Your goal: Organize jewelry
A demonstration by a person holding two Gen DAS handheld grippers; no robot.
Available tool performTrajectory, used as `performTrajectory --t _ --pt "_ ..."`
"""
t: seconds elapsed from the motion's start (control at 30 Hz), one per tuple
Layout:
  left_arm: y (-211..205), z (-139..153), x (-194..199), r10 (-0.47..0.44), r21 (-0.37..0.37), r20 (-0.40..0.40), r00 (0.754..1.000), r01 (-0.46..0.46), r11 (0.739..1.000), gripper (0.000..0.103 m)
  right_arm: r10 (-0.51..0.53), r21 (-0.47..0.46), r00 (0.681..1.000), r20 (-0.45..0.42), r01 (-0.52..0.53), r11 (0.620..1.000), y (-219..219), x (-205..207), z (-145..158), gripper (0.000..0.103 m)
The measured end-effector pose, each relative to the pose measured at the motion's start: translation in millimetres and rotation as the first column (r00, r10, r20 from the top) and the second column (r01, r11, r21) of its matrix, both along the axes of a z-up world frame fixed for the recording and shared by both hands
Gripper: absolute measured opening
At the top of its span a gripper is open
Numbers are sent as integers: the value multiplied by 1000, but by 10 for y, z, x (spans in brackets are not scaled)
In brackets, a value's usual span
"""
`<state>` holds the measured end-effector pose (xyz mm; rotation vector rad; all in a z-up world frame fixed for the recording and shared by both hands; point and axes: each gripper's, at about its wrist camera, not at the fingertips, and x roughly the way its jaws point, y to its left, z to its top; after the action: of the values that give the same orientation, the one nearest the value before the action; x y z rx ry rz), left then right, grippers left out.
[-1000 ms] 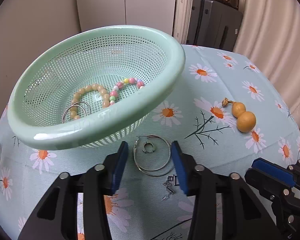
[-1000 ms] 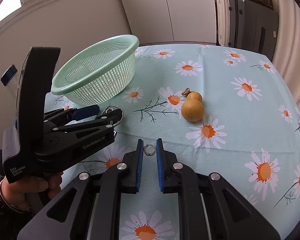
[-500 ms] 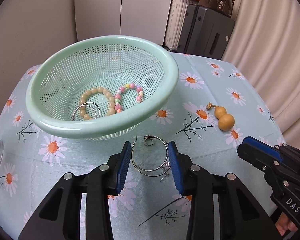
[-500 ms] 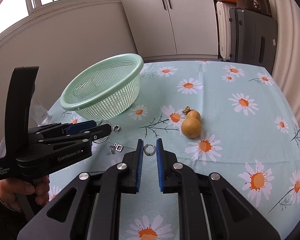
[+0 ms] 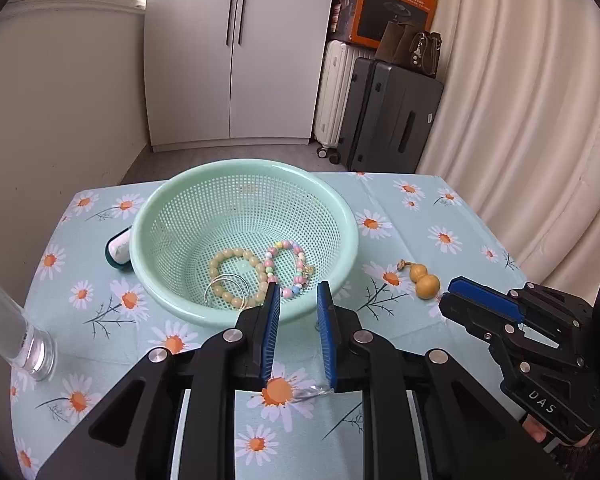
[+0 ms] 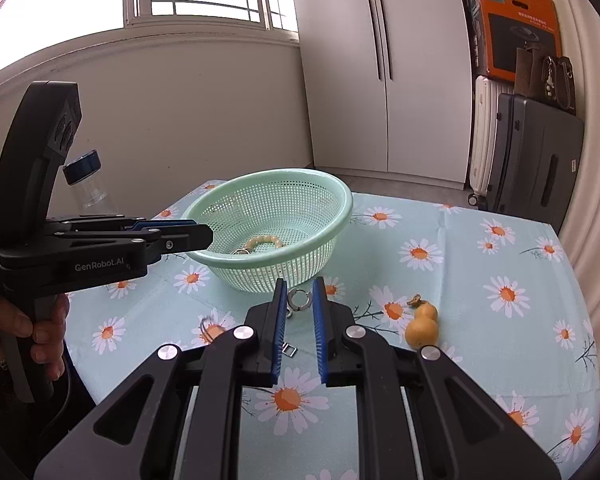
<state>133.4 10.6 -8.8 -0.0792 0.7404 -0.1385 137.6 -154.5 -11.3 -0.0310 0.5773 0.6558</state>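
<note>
Right gripper point(image 6: 299, 289) pinches a small silver ring point(image 6: 299, 300) at its tips. Basket point(image 6: 272, 173) lies just beyond, upper centre of the right view, mouth up. Left gripper point(image 5: 298, 320) hovers nearer the basket. Its jaws have just been closing, with nothing visible between them.

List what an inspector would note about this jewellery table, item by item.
Surface: daisy-print tablecloth, flat.
Job's things: green mesh basket holding a beige bead bracelet, a pastel bead bracelet and a silver hoop. On the cloth lie a gourd charm, a wire hoop (blurred) and a small clasp.
Clutter: clear bottle; small white case beside the basket.
Grippers: right gripper pinches a silver ring; left gripper has just been closing, nothing seen between its pads.
Cables: nothing seen.
Surroundings: white wardrobe, suitcases, curtain.
</note>
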Motion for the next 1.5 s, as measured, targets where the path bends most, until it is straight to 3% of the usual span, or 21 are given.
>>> performTrajectory --t 0.1,0.27,0.37,0.4,0.53,0.8,0.9,0.97,1.1,1.13,1.43,1.47,1.5 --pt "111 54 10 -3 -6 15 1000 3 1000 17 10 5 1000 6 -10 1000 87 71 53 15" --pt "148 -87 -91 -104 -109 -47 993 99 989 21 12 19 1000 0 -12 1000 136 173 71 15" --pt "-30 -271 -305 -185 -72 -65 981 180 981 47 7 1 1000 -23 -7 1000 104 179 -2 15" --pt "-85 -336 -381 -198 -64 -71 978 194 979 60 0 -4 1000 -31 0 1000 87 189 -24 15" --pt "-293 -587 -570 -262 -82 -132 956 253 964 64 -15 7 999 -40 15 1000 15 181 -32 15" --pt "-578 -883 -617 -328 -33 -160 931 327 944 62 -16 30 1000 -23 16 999 -69 95 32 15" --pt "-657 -978 -616 -350 0 -177 920 355 935 39 -24 37 999 -29 25 999 -109 96 37 15" --pt "-675 -986 -615 -353 37 -169 920 364 931 35 -29 44 999 -32 31 999 -135 99 42 15" --pt "-635 -984 -589 -343 68 -163 925 357 932 5 -36 55 999 -39 38 998 -159 111 48 15" --pt "-611 -983 -580 -339 57 -166 926 352 934 3 -37 56 999 -38 39 998 -160 111 54 15" --pt "-588 -943 -598 -330 44 -154 931 340 939 6 -35 60 998 -42 38 997 -173 102 54 15" --pt "-593 -930 -606 -340 38 -150 928 349 937 8 -36 62 998 -42 38 997 -175 101 56 15" --pt "-608 -918 -611 -345 31 -144 927 353 935 19 -35 63 998 -44 38 997 -175 103 56 15"
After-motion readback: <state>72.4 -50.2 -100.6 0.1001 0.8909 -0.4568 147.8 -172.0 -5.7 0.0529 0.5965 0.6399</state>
